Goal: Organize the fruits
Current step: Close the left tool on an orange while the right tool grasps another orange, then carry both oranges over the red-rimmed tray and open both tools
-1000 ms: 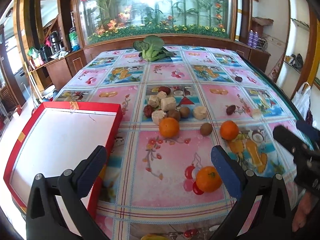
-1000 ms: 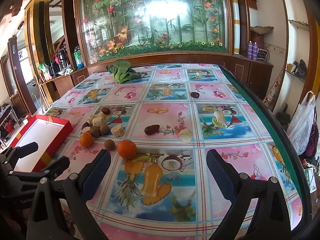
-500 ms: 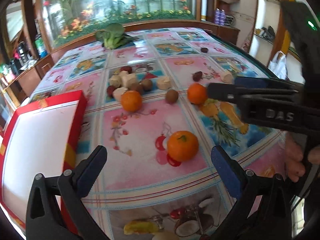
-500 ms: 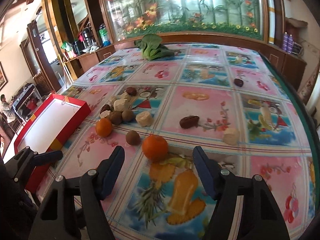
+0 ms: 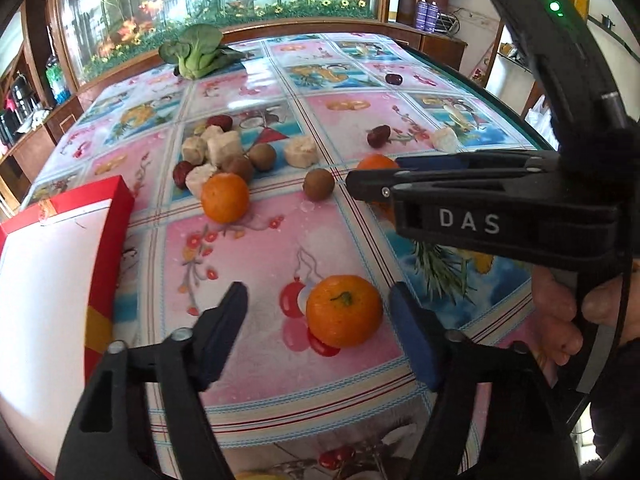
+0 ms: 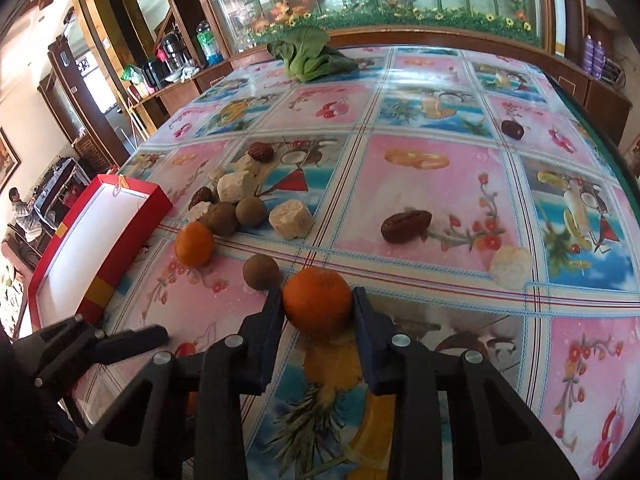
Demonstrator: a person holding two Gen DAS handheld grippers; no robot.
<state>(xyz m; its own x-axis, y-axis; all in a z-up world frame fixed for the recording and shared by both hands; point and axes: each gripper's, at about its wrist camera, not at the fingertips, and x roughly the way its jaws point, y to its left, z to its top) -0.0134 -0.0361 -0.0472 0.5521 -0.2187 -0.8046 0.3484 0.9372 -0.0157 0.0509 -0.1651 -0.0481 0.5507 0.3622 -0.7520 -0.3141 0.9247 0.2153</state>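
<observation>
Only readable text is "DAS" in white on the side of the right gripper (image 6: 318, 304). Its fingers are closing tight on an orange (image 6: 318, 306) on the surface (image 6: 420, 184). The left gripper (image 5: 318, 320) is closing too, a second orange (image 5: 344, 311) between its fingers, untouched. Red box (image 5: 116, 216) sits left.

The table (image 6: 440, 184) wears a glossy cloth of pink and blue squares printed with fruit, flowers and cherries, ruled by red and blue stripes. Three oranges (image 5: 344, 311) are bright orange, one with a green stem scar. Round brown fruits (image 6: 261, 271), dark red dates (image 6: 406, 221) and cream chunks (image 6: 291, 219) lie mid-table. The box (image 5: 52, 280) at the left edge is red with a white inside and a yellow patch. The greens (image 5: 196, 54) at the far edge are leafy green. Both grippers (image 6: 318, 312) are black with blue pads (image 5: 412, 336).
</observation>
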